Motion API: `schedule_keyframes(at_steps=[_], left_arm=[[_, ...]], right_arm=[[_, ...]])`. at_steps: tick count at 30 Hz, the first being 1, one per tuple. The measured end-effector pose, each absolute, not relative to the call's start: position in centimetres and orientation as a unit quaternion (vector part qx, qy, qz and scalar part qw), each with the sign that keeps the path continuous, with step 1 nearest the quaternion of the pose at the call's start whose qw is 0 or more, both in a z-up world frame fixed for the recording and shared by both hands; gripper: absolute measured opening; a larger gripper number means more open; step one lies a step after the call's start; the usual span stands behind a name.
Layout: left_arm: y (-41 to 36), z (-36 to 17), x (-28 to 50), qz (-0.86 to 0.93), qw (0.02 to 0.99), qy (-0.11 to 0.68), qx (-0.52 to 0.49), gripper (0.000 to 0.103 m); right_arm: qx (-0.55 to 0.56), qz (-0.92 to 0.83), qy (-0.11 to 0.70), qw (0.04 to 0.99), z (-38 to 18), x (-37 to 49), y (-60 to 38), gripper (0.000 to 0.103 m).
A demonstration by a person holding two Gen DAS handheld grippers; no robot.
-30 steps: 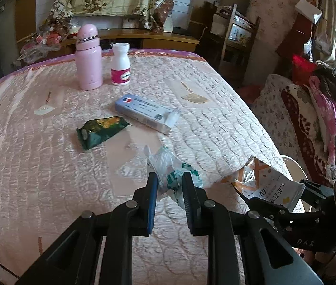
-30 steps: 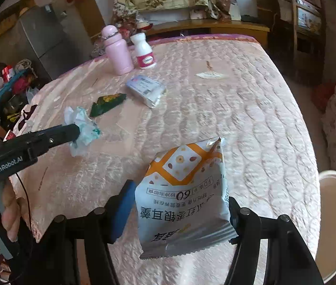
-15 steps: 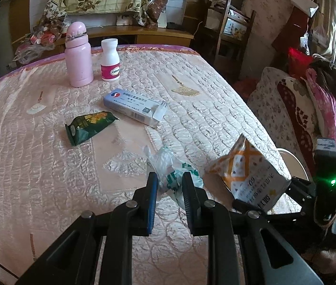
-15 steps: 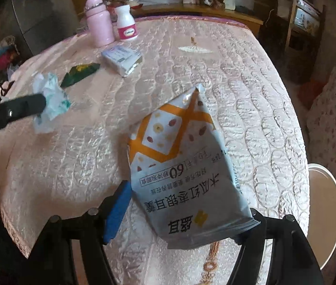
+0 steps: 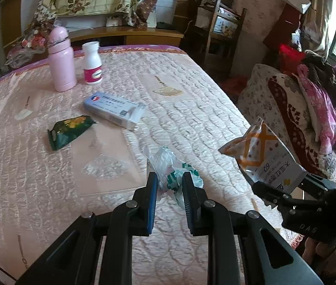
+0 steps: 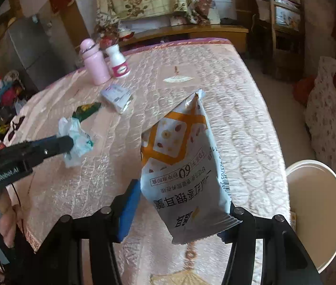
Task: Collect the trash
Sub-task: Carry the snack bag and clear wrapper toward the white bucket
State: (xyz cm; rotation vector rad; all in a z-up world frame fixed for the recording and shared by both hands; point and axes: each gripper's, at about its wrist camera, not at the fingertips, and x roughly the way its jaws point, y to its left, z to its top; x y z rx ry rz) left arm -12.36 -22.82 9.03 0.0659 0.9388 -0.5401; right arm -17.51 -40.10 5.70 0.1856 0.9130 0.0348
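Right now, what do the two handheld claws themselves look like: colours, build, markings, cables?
Both are black, with two flat fingers on angular linkage arms joined by silver pins. The left claw has blue pads; seen from the right camera its side reads "GenRobot.AI" in white, with a thin black cable beneath. The right claw also has blue pads; its body shows embossed letters and a green light.

A crumpled white-and-green plastic wrapper (image 5: 171,173) hangs pinched above the quilt. An orange-and-white foil snack bag (image 6: 187,173) stands upright, lifted. A dark green snack packet (image 5: 69,128) lies flat.

Left tool (image 5: 168,185) nearly closed and angled downward, right tool (image 6: 180,204) closing, also angled downward.
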Motion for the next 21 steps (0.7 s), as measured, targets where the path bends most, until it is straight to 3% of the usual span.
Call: schedule_keyframes(at_steps=[21], left_arm=[[-36.8,9.2,-15.8,-0.372,0.814,0.442,0.069,0.022]], right_arm=[[0.163,-0.118,0.411,0.889,7.0,-25.5,-53.2,0.058]])
